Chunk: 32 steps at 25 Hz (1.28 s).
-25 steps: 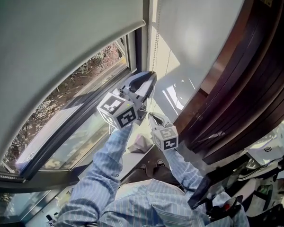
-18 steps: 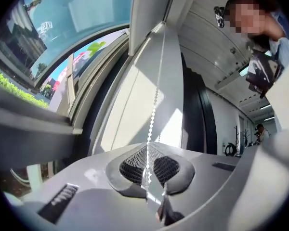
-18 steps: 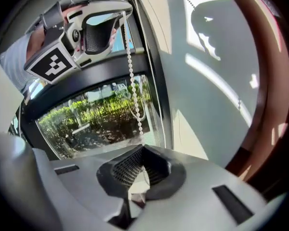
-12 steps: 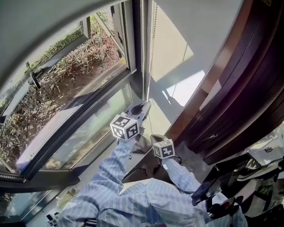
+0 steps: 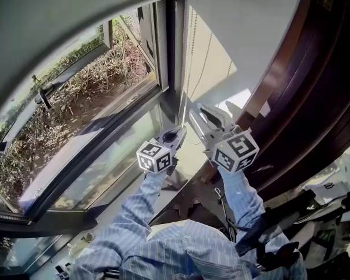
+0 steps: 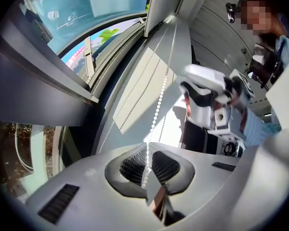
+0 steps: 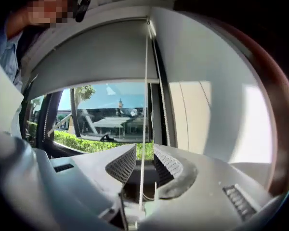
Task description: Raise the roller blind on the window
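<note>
The grey roller blind [image 5: 70, 16] hangs over the upper part of the window, and its bottom bar shows in the right gripper view [image 7: 94, 64]. A white bead chain [image 5: 190, 45] drops along the window's right side. My left gripper [image 5: 176, 134] is low down and shut on the chain [image 6: 154, 124], which runs up from between its pads. My right gripper [image 5: 205, 116] is higher and to the right of the left one. Its jaws have just been opening and stand apart [image 7: 143, 163]. The chain [image 7: 144, 105] passes between them without being pinched.
A dark wooden door frame [image 5: 306, 92] stands close on the right. The window frame [image 5: 162, 45] and a pale side wall [image 5: 245, 28] flank the chain. Below the window lies the sill [image 5: 114, 168]. Dark equipment [image 5: 315, 226] sits on the floor at lower right.
My left gripper came down with the chain and the blind's lower edge rose, which uncovered more window. My right gripper dropped low, then rose above the left one and opened its jaws.
</note>
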Each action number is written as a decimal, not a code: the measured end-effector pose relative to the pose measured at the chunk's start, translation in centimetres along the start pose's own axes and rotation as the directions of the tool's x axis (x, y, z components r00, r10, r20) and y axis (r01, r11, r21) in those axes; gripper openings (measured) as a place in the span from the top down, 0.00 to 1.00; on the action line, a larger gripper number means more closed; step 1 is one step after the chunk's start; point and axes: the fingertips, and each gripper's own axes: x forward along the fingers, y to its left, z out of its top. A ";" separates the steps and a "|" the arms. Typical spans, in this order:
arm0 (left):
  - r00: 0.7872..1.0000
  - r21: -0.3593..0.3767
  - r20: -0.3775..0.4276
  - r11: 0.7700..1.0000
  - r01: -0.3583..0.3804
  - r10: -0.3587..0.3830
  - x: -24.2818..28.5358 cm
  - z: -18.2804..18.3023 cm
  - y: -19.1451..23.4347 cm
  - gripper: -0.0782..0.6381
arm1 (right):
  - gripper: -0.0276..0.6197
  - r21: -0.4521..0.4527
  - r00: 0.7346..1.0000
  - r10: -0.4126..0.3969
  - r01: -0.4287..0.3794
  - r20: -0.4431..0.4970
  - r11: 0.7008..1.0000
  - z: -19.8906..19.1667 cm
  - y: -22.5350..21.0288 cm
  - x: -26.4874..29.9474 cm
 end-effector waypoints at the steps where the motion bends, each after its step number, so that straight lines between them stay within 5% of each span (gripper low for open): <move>1: 1.000 -0.002 -0.001 1.000 0.004 -0.004 0.1 -0.1 -0.3 0.88 | 0.81 -0.013 0.999 0.026 -0.025 0.028 1.000 2.4 0.1 0.8; 7: 1.000 -0.021 -0.001 1.000 0.014 -0.014 0.2 -0.6 -1.2 0.88 | 0.81 0.007 0.985 0.074 -0.076 0.154 0.997 10.1 0.0 3.5; 9: 1.000 -0.023 0.004 1.000 0.012 -0.012 0.0 -0.5 -1.1 0.88 | 0.93 0.049 0.980 0.054 -0.064 0.191 0.997 10.8 -0.4 3.5; 12: 1.000 -0.024 0.014 1.000 0.004 -0.004 -0.4 -0.3 -0.7 0.88 | 0.94 0.097 0.970 0.040 -0.065 0.240 0.993 10.7 -0.7 3.5; 16: 1.000 -0.042 0.002 0.999 0.002 -0.002 -0.5 -0.9 -0.1 0.88 | 0.95 0.001 0.970 -0.033 0.034 0.242 0.999 9.8 -0.8 3.7; 22: 0.980 -0.147 -0.192 0.986 -0.077 0.048 -0.8 -9.3 1.9 0.88 | 0.95 -0.038 0.993 -0.099 0.102 0.067 0.994 1.3 -1.4 4.5; 25: 0.930 -0.180 -0.361 0.973 -0.141 0.068 -2.5 -16.2 2.9 0.88 | 0.95 -0.005 0.991 -0.117 0.117 -0.061 0.993 -5.7 -1.5 4.2; 29: 0.828 -0.172 -0.555 0.965 -0.199 0.072 -6.3 -24.6 2.5 0.88 | 0.95 0.047 0.961 -0.147 0.163 -0.233 0.986 -15.9 -1.2 2.7; 32: 0.838 -0.065 -0.523 0.972 -0.225 0.159 -7.4 -24.8 3.0 0.87 | 0.95 0.049 0.940 -0.154 0.177 -0.304 0.983 -20.0 -1.1 2.1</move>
